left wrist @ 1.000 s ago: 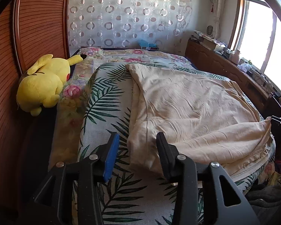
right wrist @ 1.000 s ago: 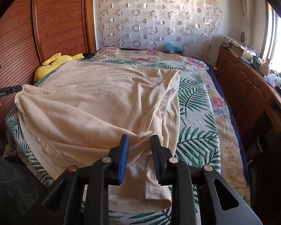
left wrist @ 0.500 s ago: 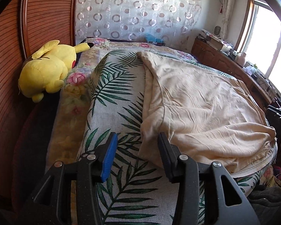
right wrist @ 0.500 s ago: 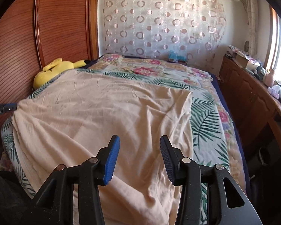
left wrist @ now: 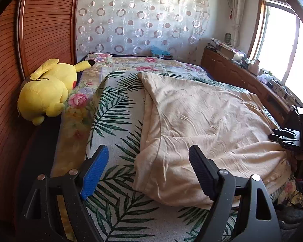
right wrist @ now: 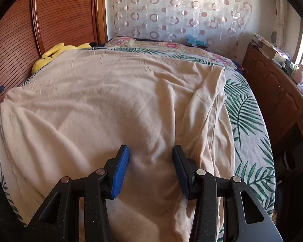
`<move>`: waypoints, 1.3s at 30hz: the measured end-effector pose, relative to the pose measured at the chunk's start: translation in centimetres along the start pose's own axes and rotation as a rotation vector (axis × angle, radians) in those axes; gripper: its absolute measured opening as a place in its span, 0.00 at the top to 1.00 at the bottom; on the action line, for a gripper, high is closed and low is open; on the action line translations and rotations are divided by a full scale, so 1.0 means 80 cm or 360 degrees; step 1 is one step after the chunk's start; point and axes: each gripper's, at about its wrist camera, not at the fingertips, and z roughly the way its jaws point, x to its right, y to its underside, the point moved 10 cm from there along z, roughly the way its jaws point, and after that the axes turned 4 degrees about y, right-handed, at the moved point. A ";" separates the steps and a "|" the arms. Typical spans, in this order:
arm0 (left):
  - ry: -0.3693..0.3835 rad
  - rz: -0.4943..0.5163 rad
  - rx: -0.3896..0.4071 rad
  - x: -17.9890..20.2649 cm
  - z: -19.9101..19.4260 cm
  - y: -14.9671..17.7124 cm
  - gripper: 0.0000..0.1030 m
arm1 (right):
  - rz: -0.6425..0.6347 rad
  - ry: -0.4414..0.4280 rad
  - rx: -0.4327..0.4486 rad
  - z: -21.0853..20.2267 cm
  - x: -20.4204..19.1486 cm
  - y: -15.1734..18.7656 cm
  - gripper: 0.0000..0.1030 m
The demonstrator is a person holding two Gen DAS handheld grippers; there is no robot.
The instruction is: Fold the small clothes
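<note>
Beige garment point(right wrist: 115, 104) lies spread on leaf-print bed point(left wrist: 115, 121), w/ left gripper point(left wrist: 147, 173) jaws wide apart near its edge, right gripper point(right wrist: 151, 167) jaws apart over the cloth.

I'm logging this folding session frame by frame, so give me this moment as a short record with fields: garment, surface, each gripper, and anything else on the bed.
garment: beige garment, spread wrinkled on the bed, one side folded over along its edge
surface: palm-leaf bedspread
left gripper: open, empty, above the garment's near corner
right gripper: open, empty, just above the cloth
other: yellow Pikachu plush at the bed's edge by the wooden wall panel
</note>
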 end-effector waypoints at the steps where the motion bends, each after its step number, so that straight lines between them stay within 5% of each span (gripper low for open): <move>1: -0.0005 -0.0011 -0.0014 -0.001 0.004 0.000 0.20 | -0.0003 0.0005 0.0002 0.000 -0.001 0.000 0.54; 16: -0.0052 -0.0054 -0.0169 -0.004 0.044 0.029 0.20 | -0.0048 -0.0061 -0.0030 0.007 -0.013 -0.001 0.31; 32: -0.0036 -0.0062 -0.0192 -0.001 0.049 0.041 0.20 | -0.0054 -0.0065 -0.0039 0.009 -0.014 -0.003 0.28; 37: 0.0059 -0.0078 -0.0180 0.009 0.046 0.040 0.60 | -0.0055 -0.0066 -0.0039 0.008 -0.013 -0.002 0.28; 39: 0.0091 -0.0074 -0.0182 0.016 0.047 0.041 0.68 | -0.0055 -0.0065 -0.0039 0.009 -0.013 -0.002 0.28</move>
